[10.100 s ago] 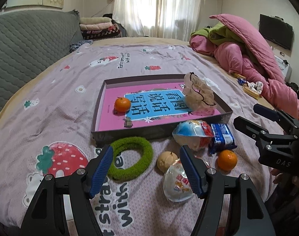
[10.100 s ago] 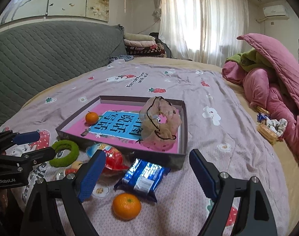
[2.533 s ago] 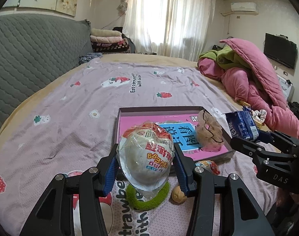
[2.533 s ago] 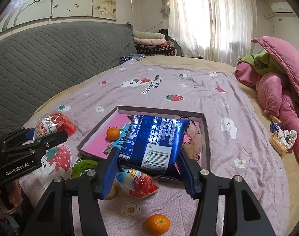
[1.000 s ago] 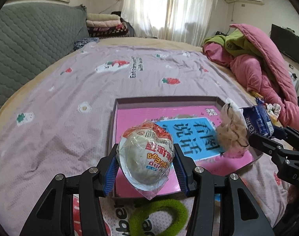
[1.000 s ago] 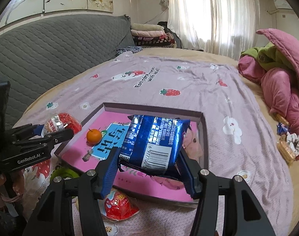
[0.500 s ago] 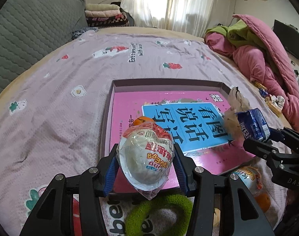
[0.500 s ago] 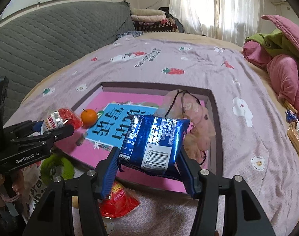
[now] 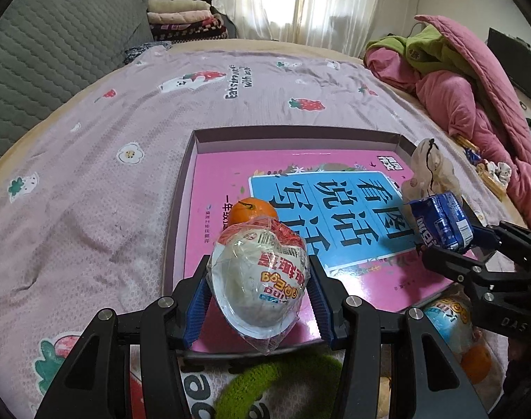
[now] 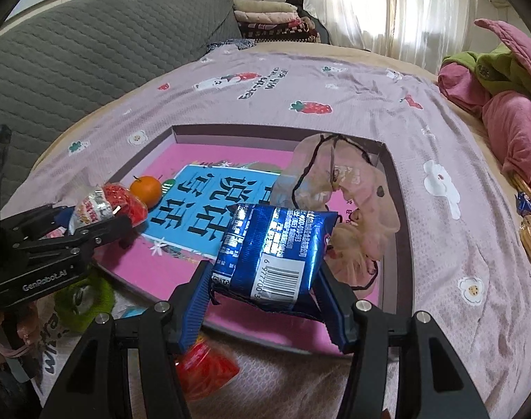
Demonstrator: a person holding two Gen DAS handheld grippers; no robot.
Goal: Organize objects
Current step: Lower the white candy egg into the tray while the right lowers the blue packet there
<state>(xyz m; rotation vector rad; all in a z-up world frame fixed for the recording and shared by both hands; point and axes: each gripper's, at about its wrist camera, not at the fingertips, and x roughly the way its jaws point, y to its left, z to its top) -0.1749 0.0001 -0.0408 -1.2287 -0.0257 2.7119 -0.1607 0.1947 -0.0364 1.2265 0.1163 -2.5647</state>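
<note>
Both loads hang over the tray on the bed, the left tool clamped on the egg pack and the right tool on the blue packet, so next likely comes lowering and releasing clear of the orange.

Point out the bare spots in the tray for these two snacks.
Tray: bare pink floor along the far wall and in the near strip ahead of the blue packet. Crowded: the orange by the wrapped egg, the sheer pouch at right.
</note>
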